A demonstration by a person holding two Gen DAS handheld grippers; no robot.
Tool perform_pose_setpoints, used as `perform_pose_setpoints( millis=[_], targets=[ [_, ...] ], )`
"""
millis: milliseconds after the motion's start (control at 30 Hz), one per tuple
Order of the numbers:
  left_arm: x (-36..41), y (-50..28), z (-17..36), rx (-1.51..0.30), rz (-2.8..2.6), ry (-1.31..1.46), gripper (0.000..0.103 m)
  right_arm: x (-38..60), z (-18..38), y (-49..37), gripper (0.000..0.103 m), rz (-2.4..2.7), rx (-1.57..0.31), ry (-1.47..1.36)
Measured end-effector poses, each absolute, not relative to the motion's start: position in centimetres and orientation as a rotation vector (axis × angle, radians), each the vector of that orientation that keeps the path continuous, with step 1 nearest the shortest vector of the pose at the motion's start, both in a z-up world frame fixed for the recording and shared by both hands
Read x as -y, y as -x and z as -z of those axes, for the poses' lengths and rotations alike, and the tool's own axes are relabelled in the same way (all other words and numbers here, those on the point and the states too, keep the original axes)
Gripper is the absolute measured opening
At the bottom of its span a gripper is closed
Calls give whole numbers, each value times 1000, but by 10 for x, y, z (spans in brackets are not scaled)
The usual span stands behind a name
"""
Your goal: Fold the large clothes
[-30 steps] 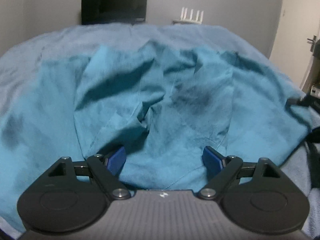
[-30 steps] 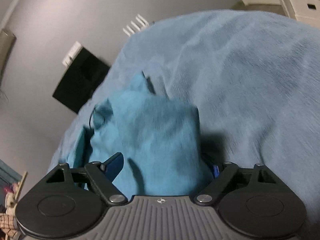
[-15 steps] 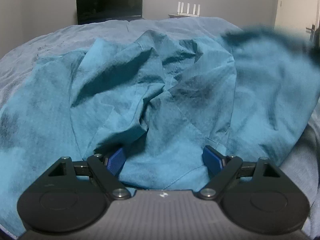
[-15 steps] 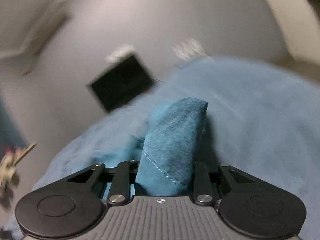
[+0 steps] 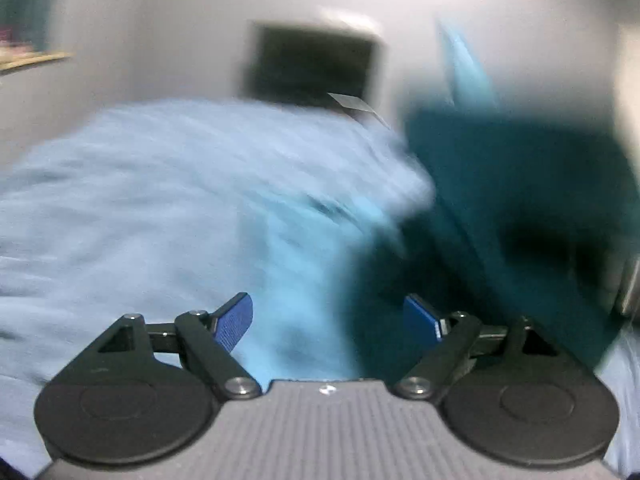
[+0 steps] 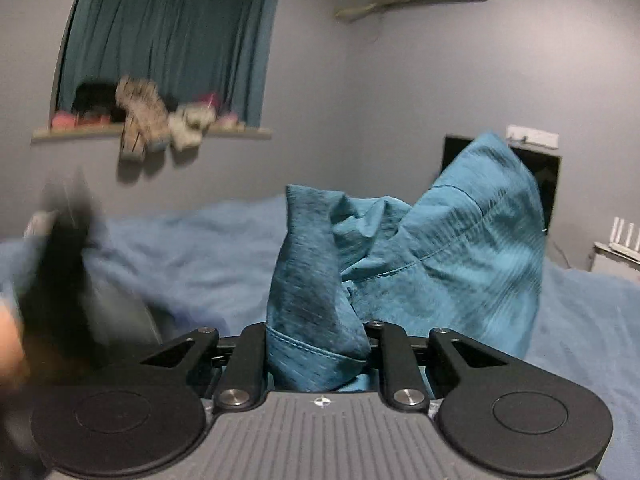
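**Two grippers, one grip**

No readable writing or brand anywhere; left view badly blurred. My right gripper (image 6: pixel 316 344) is closing, jaws pinched on a bunched hem of the teal garment (image 6: pixel 452 256), lifted above the blue bedspread (image 6: pixel 192 256). My left gripper (image 5: pixel 332 320) gapes wide, cloth between its pads, not clamped. Grey walls, dark screen (image 5: pixel 312 64), curtained window shelf (image 6: pixel 160 132).

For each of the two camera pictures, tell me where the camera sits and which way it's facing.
Left wrist: sits behind the left tongs, open, cloth blurred between them; faces across the bed toward a dark screen.
Right wrist: sits behind the right tongs, closing on the teal garment; faces the curtained window; a blurred dark shape at left.
Shared: garment, bed, dark screen.
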State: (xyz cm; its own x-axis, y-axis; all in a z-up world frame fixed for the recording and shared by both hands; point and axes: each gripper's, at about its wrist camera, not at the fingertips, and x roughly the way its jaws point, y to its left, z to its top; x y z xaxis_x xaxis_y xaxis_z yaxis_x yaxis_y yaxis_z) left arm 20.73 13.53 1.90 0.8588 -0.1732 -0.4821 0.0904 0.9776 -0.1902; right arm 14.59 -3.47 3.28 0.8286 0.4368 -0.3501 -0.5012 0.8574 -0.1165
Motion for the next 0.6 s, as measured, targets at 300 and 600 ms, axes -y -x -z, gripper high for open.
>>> perform_pose_setpoints(
  millis=[300,600],
  targets=[
    [-201,-190,-34,-439,178,420,82,-51,51,-153,24,-567,-530,340],
    [-159,-225,1,-576,229,297,71,-21,48,-136,61,-680,-496,286]
  ],
)
